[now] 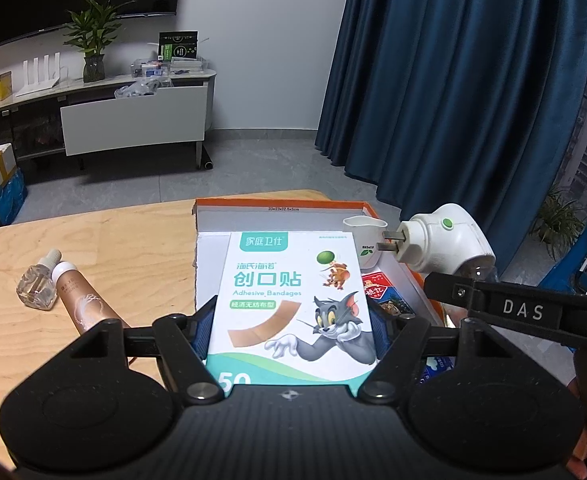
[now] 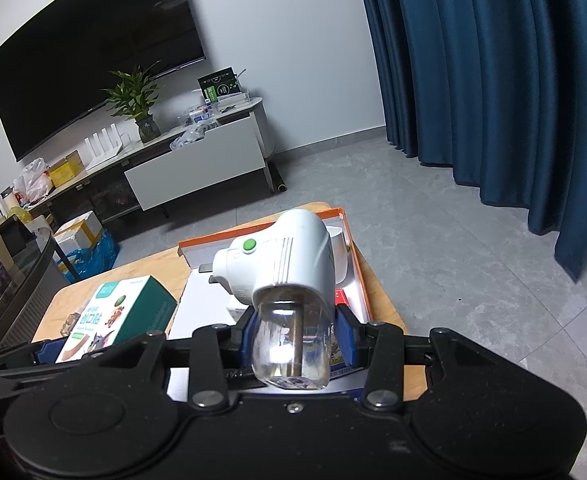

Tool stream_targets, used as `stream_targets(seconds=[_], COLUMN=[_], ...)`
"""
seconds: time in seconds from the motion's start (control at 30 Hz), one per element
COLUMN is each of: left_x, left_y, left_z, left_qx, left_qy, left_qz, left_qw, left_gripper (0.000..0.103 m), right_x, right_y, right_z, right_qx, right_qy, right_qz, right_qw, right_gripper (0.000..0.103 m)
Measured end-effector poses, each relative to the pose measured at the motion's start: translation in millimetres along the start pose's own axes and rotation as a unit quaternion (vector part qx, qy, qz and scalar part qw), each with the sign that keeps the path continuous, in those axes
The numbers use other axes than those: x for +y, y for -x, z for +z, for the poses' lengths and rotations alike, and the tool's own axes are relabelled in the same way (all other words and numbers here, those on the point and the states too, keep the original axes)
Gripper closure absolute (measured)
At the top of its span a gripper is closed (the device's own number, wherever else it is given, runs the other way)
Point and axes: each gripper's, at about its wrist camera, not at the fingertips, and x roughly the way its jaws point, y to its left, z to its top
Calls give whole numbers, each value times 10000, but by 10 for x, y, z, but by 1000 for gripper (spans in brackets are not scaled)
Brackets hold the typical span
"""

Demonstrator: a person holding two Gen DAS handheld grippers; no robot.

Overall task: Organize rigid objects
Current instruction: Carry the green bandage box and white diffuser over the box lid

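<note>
Pinched crosswise in the left gripper (image 1: 291,334), the bandage box (image 1: 289,304) runs lengthwise ahead over the orange tray (image 1: 253,202), while the right gripper (image 2: 295,336) clamps the plug-in vaporizer (image 2: 289,276), seemingly above the tray's right side.

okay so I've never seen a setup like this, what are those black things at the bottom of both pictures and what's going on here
They are handheld two-finger grippers, one in each of a person's hands, each carrying a fisheye camera looking along its fingers. In the left camera's picture, the left gripper holds a box of adhesive bandages. In the right camera's picture, the right gripper holds a white plug-in vaporizer by its clear bottle. Both hover over an orange-rimmed box on a wooden table, where a small clear bottle and a tube lie.
</note>
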Motion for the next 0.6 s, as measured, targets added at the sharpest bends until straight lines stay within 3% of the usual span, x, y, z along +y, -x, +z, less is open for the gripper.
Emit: stream_targets(seconds=[0.6], left_x=[-5], left_y=[-20], left_z=[-8], left_qx=[33], left_qy=[-8], left_qz=[-25], left_qw=[10000], left_gripper=[31], right_x=[49], right_y=[-46], right_z=[-65], right_qx=[61], right_qy=[30], right_qz=[-1], right_qw=[10000], right_gripper=[53])
